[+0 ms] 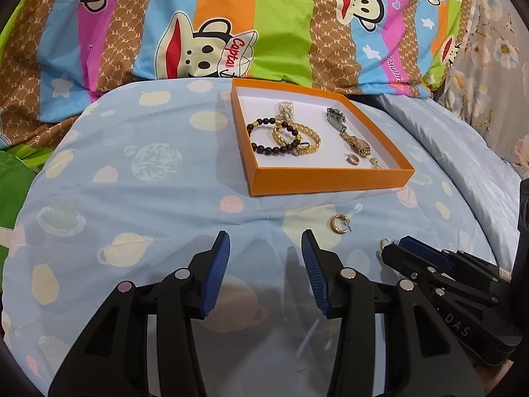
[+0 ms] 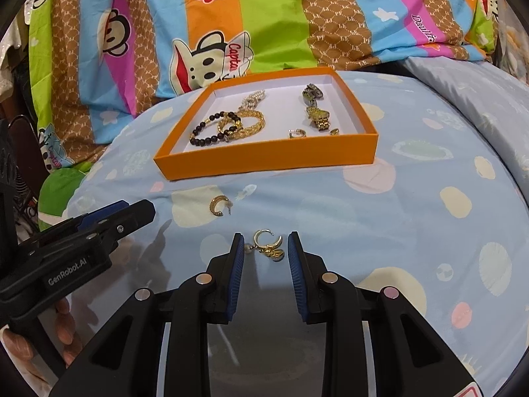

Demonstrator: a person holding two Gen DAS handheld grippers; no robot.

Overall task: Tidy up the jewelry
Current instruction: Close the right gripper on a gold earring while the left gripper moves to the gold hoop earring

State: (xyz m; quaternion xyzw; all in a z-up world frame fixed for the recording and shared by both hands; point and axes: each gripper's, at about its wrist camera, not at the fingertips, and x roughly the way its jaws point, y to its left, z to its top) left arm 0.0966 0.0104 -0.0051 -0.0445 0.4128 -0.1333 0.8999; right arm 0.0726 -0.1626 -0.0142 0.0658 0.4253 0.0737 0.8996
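Right tongs (image 2: 264, 251) stand open around gold dangling earring (image 2: 268, 244), lower centre; left tongs (image 1: 264, 251) open, empty, near gold hoop earring (image 1: 338, 224).

- Pale blue cotton bedcover printed with cream planets and dots (image 1: 139, 152), spread over the bed.
- Multicoloured striped quilt with cartoon monkey faces (image 2: 264, 26), bunched behind.
- Grey floral fabric (image 1: 496, 49), at far right.

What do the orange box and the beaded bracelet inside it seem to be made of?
The orange box looks like matte cardboard: thin straight walls, sharp folded corners, a plain white inside. The beaded bracelet has dark round beads with a soft shine, perhaps wood or stone, with small gold-coloured spacers that look like metal; the pictures cannot settle which.
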